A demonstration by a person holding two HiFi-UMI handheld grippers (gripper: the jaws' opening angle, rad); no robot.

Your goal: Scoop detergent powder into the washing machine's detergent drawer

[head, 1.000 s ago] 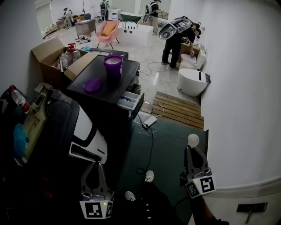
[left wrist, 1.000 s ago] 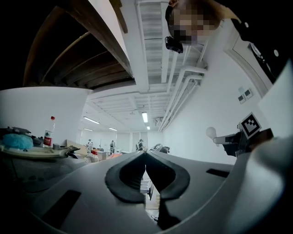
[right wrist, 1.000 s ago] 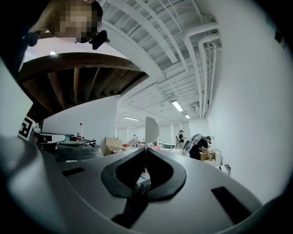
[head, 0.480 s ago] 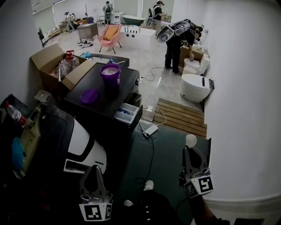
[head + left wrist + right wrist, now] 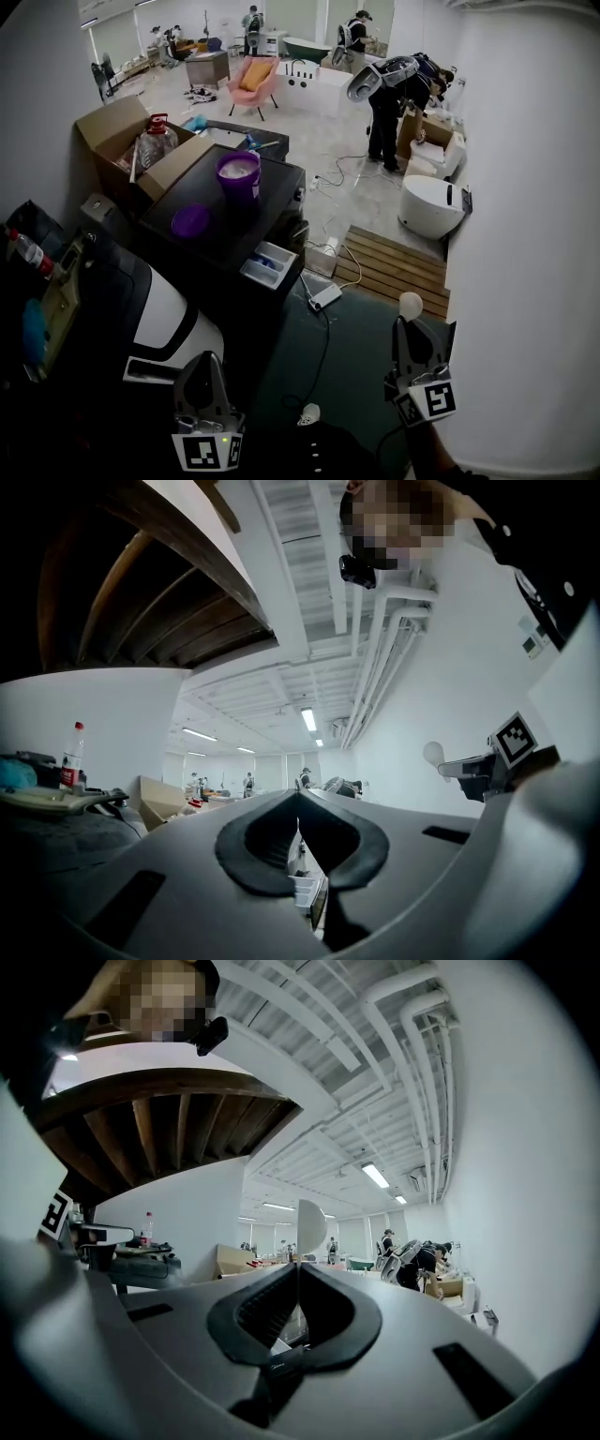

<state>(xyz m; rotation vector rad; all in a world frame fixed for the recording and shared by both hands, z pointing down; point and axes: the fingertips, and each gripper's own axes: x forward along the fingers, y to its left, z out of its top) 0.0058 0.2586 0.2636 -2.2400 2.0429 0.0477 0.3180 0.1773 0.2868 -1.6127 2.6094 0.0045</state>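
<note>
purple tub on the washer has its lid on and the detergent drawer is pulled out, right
Not quite. The purple tub is open, and its lid lies beside it on top of the washing machine, as the head view shows. The detergent drawer is indeed pulled out.

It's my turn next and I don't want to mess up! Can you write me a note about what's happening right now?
Left gripper: jaws together, nothing in them.
Right gripper: jaws shut on the white scoop, which points upward.
Both are held low, well short of the black washing machine.
On top of it stands the open purple tub with white powder, and the purple lid lies beside it.
The detergent drawer is pulled out.
Done: lid off, drawer open, scoop in hand.
Left: step up, scoop powder and tip it into the drawer.
</note>
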